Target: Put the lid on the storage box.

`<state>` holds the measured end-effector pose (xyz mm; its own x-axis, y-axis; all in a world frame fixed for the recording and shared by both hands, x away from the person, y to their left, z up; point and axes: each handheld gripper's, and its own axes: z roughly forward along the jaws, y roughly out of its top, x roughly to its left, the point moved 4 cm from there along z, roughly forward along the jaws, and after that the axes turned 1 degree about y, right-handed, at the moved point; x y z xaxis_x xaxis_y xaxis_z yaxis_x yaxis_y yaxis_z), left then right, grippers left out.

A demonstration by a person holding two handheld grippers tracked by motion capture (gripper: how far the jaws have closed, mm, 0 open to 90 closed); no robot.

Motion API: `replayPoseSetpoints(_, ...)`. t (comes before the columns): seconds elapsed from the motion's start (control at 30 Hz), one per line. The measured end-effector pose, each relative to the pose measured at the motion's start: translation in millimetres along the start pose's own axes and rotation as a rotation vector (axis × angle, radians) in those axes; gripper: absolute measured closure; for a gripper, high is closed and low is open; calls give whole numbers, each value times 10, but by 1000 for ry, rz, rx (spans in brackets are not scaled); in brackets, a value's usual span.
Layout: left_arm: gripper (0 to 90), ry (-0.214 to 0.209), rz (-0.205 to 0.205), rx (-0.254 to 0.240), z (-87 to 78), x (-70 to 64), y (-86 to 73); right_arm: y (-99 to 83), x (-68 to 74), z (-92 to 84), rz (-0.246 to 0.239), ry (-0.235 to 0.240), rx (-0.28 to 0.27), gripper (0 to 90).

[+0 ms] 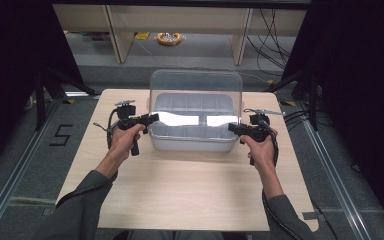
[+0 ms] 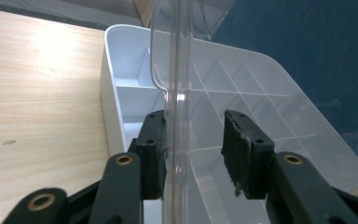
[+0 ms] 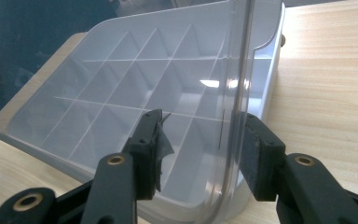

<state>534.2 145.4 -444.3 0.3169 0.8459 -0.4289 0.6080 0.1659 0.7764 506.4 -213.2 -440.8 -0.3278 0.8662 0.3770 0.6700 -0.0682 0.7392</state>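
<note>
Sitting in the middle of the light wooden bench (image 1: 180,185) is a white plastic box with many little compartments (image 1: 190,132), and its clear plastic lid (image 1: 196,92) stands up on its hinge at the back.

The left hand-held gripper (image 1: 152,119) is at the left end of the box, held in the person's left hand (image 1: 125,140). In the left gripper view, the clear lid's edge (image 2: 177,93) runs up between the two black jaws. The left jaw pad (image 2: 151,154) looks like it touches the lid edge. The other pad (image 2: 242,154) is apart from it, so the jaws are partly open around the edge, not squeezing it.

The right hand-held gripper (image 1: 232,129) is at the right end of the box, held in the right hand (image 1: 261,150). In the right gripper view, the lid's curved edge (image 3: 240,102) goes up between the jaws. The right pad (image 3: 256,158) is just beside the edge or touching it; I cannot tell which. The left pad (image 3: 149,154) is apart from it. These jaws are partly open too.

Bright shiny spots on the lid hide part of the box in the high view. The little compartments look blurry through the clear plastic. The box's far end is cut off in both gripper views.
</note>
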Motion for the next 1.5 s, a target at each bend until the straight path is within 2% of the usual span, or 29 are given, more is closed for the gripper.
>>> replayPoseSetpoints(0.03,597,1,-1,-1,12,5,-2,8,-44,17,-43,3,-6,553)
replayPoseSetpoints(0.07,598,-1,-2,1,20,14,-3,5,-36,25,-23,7,-3,552)
replayPoseSetpoints(0.13,597,7,-6,1,35,22,-3,9,-58,53,-31,11,-5,551)
replayPoseSetpoints(0.17,597,12,-8,2,44,27,-4,2,-37,63,1,2,5,549)
replayPoseSetpoints(0.2,595,12,-9,2,51,34,-4,12,-69,79,-30,3,1,546)
replayPoseSetpoints(0.27,596,17,-6,3,61,42,-6,10,-62,106,-8,7,6,540)
replayPoseSetpoints(0.3,595,16,-9,3,66,45,-8,2,-40,110,28,12,17,536)
replayPoseSetpoints(0.33,595,18,-11,5,70,49,-9,7,-88,135,-19,0,6,531)
replayPoseSetpoints(0.43,594,21,-21,7,86,62,-20,-1,-68,153,8,9,4,524)
replayPoseSetpoints(0.53,590,23,-27,8,105,74,-28,1,-89,176,-15,0,2,515)
replayPoseSetpoints(0.6,587,28,-33,6,123,87,-36,-10,-49,180,42,6,17,509)
replayPoseSetpoints(0.63,585,28,-36,5,136,94,-43,-5,-91,204,1,-1,7,503)
replayPoseSetpoints(0.7,583,31,-40,6,154,108,-53,-7,-91,224,-3,-4,7,493)
replayPoseSetpoints(0.77,581,37,-44,7,167,113,-61,-9,-95,234,-1,-4,11,487)
replayPoseSetpoints(0.87,577,41,-45,10,186,121,-71,-19,-62,252,41,-14,19,475)
replayPoseSetpoints(0.9,576,46,-36,12,188,124,-75,-20,-61,258,33,-24,25,471)
replayPoseSetpoints(0.93,574,50,-40,7,197,122,-81,-15,-93,271,-16,-56,19,467)
replayPoseSetpoints(0.97,572,55,-41,7,201,125,-85,-24,-59,273,21,-46,28,467)
replayPoseSetpoints(1.0,571,58,-37,10,204,127,-88,-23,-65,280,0,-76,26,483)
replayPoseSetpoints(1.03,566,69,-35,15,214,135,-101,-16,-111,289,-81,-88,17,482)
replayPoseSetpoints(1.07,563,67,-46,10,226,145,-109,-13,-98,287,-50,-84,26,490)
replayPoseSetpoints(1.1,563,64,-47,11,231,154,-115,-11,-128,297,-68,-90,20,490)
replayPoseSetpoints(1.17,562,67,-54,9,241,159,-126,3,-115,301,-50,-87,25,491)
replayPoseSetpoints(1.23,560,68,-48,9,242,158,-129,0,-72,297,4,-89,37,490)
replayPoseSetpoints(1.3,559,67,-44,11,242,161,-127,0,-80,307,-6,-99,35,491)
replayPoseSetpoints(1.33,558,68,-41,11,245,161,-126,11,-111,302,-44,-98,28,491)
replayPoseSetpoints(1.4,555,70,-40,12,246,156,-127,11,-109,308,-50,-80,26,491)
replayPoseSetpoints(1.47,548,77,-29,10,245,148,-130,0,-84,297,-7,-86,33,491)
replayPoseSetpoints(1.5,546,77,-30,11,244,147,-130,6,-109,303,-39,-85,22,491)
